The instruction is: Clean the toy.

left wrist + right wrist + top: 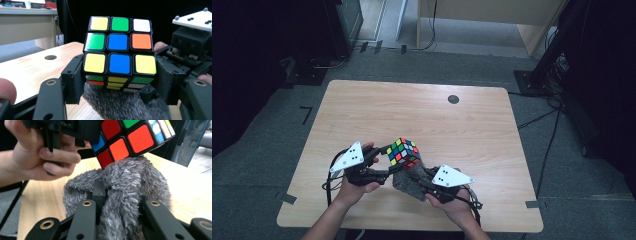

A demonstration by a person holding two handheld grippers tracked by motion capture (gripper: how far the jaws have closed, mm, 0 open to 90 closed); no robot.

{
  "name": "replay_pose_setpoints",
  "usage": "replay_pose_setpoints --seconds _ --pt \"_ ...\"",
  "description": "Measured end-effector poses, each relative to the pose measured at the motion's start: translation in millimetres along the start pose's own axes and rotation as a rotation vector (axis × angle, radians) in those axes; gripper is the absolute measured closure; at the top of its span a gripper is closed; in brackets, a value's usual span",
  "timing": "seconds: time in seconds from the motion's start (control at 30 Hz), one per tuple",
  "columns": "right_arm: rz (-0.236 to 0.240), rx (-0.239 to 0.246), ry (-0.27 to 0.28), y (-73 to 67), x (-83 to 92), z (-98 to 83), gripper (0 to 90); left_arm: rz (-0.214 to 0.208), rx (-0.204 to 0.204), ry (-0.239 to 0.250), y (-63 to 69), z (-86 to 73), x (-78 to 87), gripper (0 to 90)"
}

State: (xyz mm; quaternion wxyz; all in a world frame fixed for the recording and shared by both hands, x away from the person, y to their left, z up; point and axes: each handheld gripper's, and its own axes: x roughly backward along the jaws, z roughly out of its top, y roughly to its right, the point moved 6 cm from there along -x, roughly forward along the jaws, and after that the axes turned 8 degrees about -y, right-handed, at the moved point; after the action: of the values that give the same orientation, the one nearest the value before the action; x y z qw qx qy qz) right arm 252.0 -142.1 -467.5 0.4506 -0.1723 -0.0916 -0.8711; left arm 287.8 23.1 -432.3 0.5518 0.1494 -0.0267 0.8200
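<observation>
The cube looks like glossy black plastic with smooth, shiny coloured tiles. The cloth beneath it is grey, shaggy and matt, with a rough pile. The table is pale wood-grain, smooth with a dull sheen. The gripper jaws look like matt black plastic.

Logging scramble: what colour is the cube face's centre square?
Blue, on the cube; left gripper view shows it best.

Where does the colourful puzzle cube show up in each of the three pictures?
High view: the colourful puzzle cube sits low centre, between the two grippers.
Left gripper view: centre, clamped between the black jaws.
Right gripper view: top centre, above the grey fluffy cloth.
Shared landmark: that cloth touches the cube's underside.
</observation>
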Motion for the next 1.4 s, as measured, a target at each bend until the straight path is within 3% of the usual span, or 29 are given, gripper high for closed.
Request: replay_pose_setpoints --seconds 0.23,0.4,0.5,0.6,0.7,0.77,0.9,1.0,1.1,1.27,1.4 --pt "-0.105 -0.095 0.120 26.1 24.8 11.3 73.8 -0.003 0.006 -0.009 0.0 -1.5 -1.9 34.2" --pt "-0.051 -0.069 0.059 12.7 8.5 4.2 72.3 -0.007 0.016 -0.005 -1.0 -1.8 -1.6 34.2" --pt "-0.028 -0.021 0.010 2.6 -0.7 0.4 72.6 -0.004 0.015 -0.005 -1.5 -1.7 -1.5 34.2" --pt "-0.075 0.003 0.018 7.5 4.8 4.0 73.7 -0.007 0.019 -0.001 -1.8 -1.5 -1.1 34.2" --pt "-0.134 -0.078 0.101 23.7 20.8 10.8 74.7 -0.004 0.017 -0.010 -2.2 -3.0 -2.1 34.2" --pt "-0.156 -0.088 0.117 27.2 24.0 11.5 74.8 0.000 0.014 -0.018 -2.2 -4.3 -3.2 34.2" --pt "-0.119 -0.074 0.074 16.4 12.3 5.9 74.4 0.000 0.020 -0.011 -2.8 -3.7 -2.2 34.2" --pt "-0.064 -0.042 0.031 6.8 2.1 0.9 74.4 0.001 0.025 -0.004 -3.6 -3.0 -1.2 34.2" --pt "-0.080 0.008 0.010 2.9 1.1 1.8 74.3 -0.005 0.030 0.003 -3.3 -2.5 -0.6 34.2" --pt "-0.134 -0.040 0.106 16.9 18.7 11.4 74.6 -0.001 0.029 0.004 -4.9 -2.7 0.5 34.2" --pt "-0.118 -0.035 0.092 12.9 13.9 8.7 74.2 0.003 0.037 0.002 -6.4 -3.8 0.5 34.2"
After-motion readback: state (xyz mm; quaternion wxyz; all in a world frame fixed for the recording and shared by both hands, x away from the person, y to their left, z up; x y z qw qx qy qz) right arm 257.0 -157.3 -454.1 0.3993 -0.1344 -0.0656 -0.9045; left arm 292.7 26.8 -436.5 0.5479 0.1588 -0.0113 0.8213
